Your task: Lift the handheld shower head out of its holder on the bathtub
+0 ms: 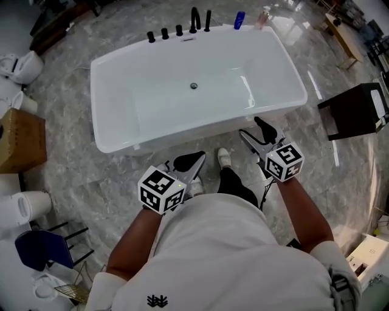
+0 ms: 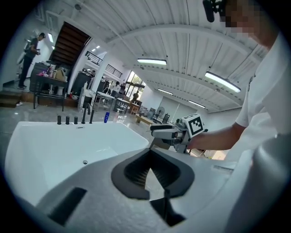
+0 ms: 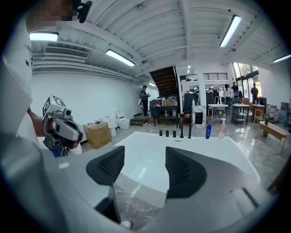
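Observation:
The white bathtub (image 1: 121,136) lies just ahead of me on the marble floor. Black fittings stand along its far rim: three knobs (image 1: 165,33), a curved spout (image 1: 194,19) and beside it a slim upright piece that looks like the handheld shower head (image 1: 208,20) (image 3: 190,131) (image 2: 91,117), sitting in its holder. Both grippers hover on my side of the tub, far from the fittings. The left gripper (image 1: 199,156) (image 2: 150,154) is shut with nothing in it. The right gripper (image 1: 250,126) (image 3: 144,154) is open and empty, pointing over the near rim.
A blue bottle (image 1: 239,20) and a pink bottle (image 1: 262,17) stand by the far right corner. A cardboard box (image 1: 18,140) and toilets (image 1: 18,64) sit on the left, a dark stool (image 1: 355,109) on the right. People stand in the distant background.

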### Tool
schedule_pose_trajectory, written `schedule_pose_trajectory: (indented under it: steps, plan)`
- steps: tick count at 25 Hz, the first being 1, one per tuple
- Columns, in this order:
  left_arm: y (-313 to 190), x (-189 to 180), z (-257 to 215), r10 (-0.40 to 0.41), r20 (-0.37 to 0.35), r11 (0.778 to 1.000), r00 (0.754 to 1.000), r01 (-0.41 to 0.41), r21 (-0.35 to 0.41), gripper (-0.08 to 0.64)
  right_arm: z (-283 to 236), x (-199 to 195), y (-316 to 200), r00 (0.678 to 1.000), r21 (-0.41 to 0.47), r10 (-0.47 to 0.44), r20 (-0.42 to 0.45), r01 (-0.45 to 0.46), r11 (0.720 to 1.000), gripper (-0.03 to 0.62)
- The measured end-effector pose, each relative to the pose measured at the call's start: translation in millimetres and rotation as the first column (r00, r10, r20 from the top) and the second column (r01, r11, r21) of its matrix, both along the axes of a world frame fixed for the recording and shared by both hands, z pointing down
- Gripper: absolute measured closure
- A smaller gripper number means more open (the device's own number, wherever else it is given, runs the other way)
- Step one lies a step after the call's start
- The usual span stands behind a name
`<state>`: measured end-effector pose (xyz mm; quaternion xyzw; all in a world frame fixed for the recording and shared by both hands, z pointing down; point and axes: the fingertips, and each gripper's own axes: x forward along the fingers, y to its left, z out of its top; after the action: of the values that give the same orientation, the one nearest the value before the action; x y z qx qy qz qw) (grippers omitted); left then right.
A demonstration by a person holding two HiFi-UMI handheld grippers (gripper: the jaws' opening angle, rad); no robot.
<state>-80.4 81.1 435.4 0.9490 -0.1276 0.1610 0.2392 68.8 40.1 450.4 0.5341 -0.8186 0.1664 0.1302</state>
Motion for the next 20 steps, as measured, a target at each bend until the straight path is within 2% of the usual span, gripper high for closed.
schedule_pose_trajectory:
  steps: [5, 10, 13, 17, 20]
  plan:
    - [-44.9, 11.9, 7.8, -0.052, 0.018, 0.999, 0.998, 0.052, 0.004, 0.554, 12.3, 16.2, -57.4, 0.998, -0.008, -0.059, -0.011, 0.059, 0.998, 0.302]
    - [-103.3, 36.9, 15.4, -0.145, 0.057, 0.989, 0.988, 0.143, 0.026, 0.553, 34.0, 50.3, -132.5, 0.990, -0.018, -0.142, -0.018, 0.142, 0.990, 0.308]
    - [-140.3, 63.0, 13.2, -0.214, 0.064, 0.977, 0.975, 0.214, 0.012, 0.554, 39.5, 78.2, -181.8, 0.982, -0.028, -0.188, -0.030, 0.187, 0.982, 0.314]
    - [-176.3, 112.0, 11.5, -0.256, 0.079, 0.967, 0.964, 0.255, 0.020, 0.552, 52.8, 122.7, -245.1, 0.965, -0.045, -0.257, -0.045, 0.255, 0.966, 0.318]
    - [-202.9, 133.6, 16.2, -0.303, 0.102, 0.953, 0.948, 0.304, 0.005, 0.554, 70.6, 149.4, -293.0, 0.957, -0.064, -0.285, -0.052, 0.282, 0.957, 0.321]
